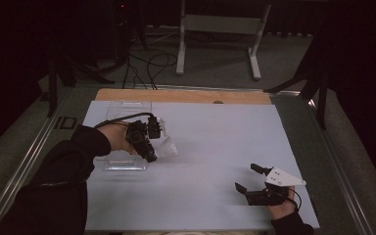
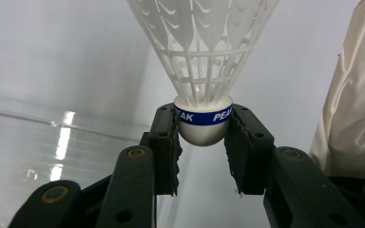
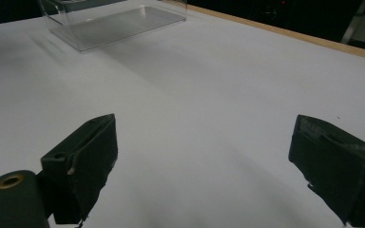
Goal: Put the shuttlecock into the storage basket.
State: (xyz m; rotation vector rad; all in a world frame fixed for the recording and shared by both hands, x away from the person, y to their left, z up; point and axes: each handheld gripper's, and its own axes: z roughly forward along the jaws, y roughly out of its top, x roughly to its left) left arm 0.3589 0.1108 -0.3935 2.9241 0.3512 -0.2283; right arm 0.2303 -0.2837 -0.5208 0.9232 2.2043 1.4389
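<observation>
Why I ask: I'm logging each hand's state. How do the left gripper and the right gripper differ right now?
The left gripper is shut on a shuttlecock, pinching its white cork base; the right gripper is open and holds nothing. The left gripper is by the clear box at the table's left; the right gripper is at the near right over the bare white table. Both have black jaws.

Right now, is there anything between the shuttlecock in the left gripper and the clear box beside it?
Nothing visible does. The left gripper is shut on the shuttlecock at its cork, and the clear box lies right beside it.
</observation>
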